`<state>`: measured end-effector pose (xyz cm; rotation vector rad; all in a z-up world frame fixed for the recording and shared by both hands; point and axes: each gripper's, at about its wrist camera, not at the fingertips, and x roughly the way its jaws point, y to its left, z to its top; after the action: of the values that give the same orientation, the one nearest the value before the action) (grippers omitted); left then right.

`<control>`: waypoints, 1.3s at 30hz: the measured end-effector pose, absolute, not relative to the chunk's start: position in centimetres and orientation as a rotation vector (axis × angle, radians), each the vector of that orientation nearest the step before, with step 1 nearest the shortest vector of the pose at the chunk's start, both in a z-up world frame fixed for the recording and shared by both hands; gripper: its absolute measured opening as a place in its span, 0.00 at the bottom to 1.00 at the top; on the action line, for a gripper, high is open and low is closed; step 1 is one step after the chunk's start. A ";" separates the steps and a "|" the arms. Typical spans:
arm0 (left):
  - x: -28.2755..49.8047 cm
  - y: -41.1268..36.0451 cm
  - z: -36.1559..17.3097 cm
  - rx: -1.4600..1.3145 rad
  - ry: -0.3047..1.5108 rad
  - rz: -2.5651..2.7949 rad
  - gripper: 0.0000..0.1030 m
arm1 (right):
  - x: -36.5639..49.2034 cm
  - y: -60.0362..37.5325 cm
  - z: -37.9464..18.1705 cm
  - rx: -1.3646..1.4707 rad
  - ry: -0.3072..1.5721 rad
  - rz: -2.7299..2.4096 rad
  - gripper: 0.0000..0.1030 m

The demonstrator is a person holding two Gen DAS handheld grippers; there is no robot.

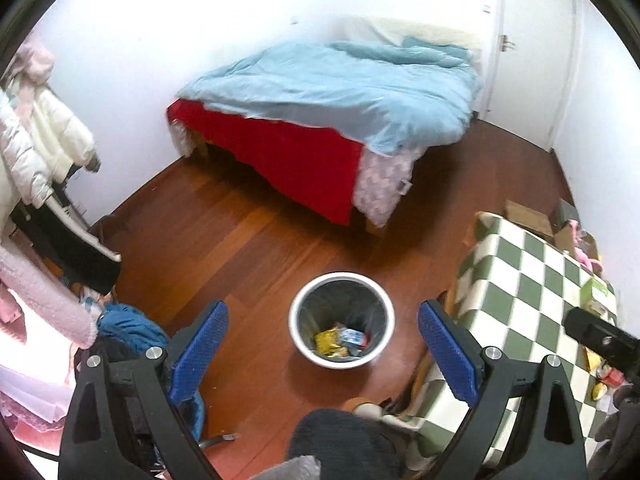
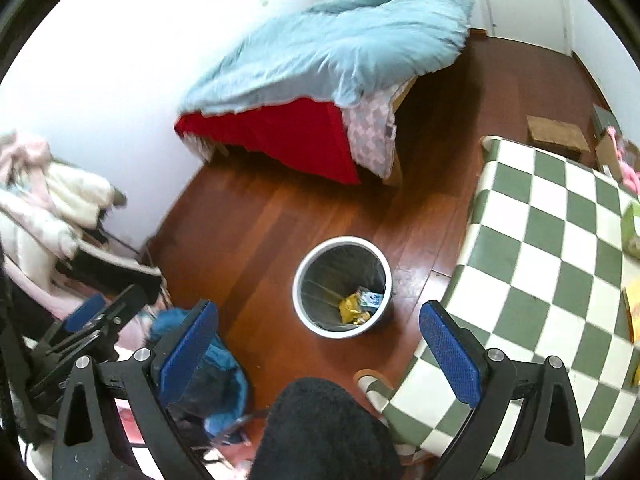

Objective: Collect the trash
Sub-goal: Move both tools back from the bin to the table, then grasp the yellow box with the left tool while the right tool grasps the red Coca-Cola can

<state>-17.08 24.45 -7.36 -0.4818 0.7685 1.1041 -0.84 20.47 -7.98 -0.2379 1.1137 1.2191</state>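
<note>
Trash bin (image 1: 342, 321) sits on the floor between both grippers' spread fingers (image 1: 200, 344).

Reddish wooden floor (image 1: 248, 240) bearing a round trash bin (image 1: 342, 320) that contains wrappers (image 1: 340, 342). Beside it, a table with a green-and-white checked cloth (image 1: 528, 280).

bin (image 1: 341, 320) on floor (image 1: 248, 248) between clothes pile (image 1: 128, 324) left, table (image 1: 532, 292) right, bed (image 1: 320, 96) behind
</note>
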 end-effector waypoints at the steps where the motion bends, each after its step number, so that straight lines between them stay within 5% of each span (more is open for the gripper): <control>1: -16.3 23.9 -7.6 -0.476 0.766 1.090 0.94 | -0.3 19.4 -7.7 -0.217 1.113 1.211 0.99; 11: 1.3 16.4 -15.8 -0.413 0.943 0.799 1.00 | 12.1 3.0 -10.1 0.032 1.184 0.871 0.99; 23: 19.4 9.1 -26.5 -0.346 1.228 0.656 1.00 | 34.1 -19.6 -23.1 0.494 1.339 0.215 0.99; 32: 23.3 7.7 -28.1 -0.344 1.289 0.627 1.00 | 40.3 -20.5 -29.9 0.733 1.425 0.160 0.93; 36: 25.3 7.2 -27.9 -0.364 1.296 0.586 1.00 | 40.6 -18.8 -31.0 0.729 1.436 0.147 0.77; 39: 27.3 6.5 -27.7 -0.395 1.308 0.535 1.00 | 40.5 -18.9 -31.1 0.748 1.421 0.169 0.75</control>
<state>27.27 6.53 -27.68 -0.3950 1.3080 0.5347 40.50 -18.90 -31.08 0.7476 1.4206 0.1687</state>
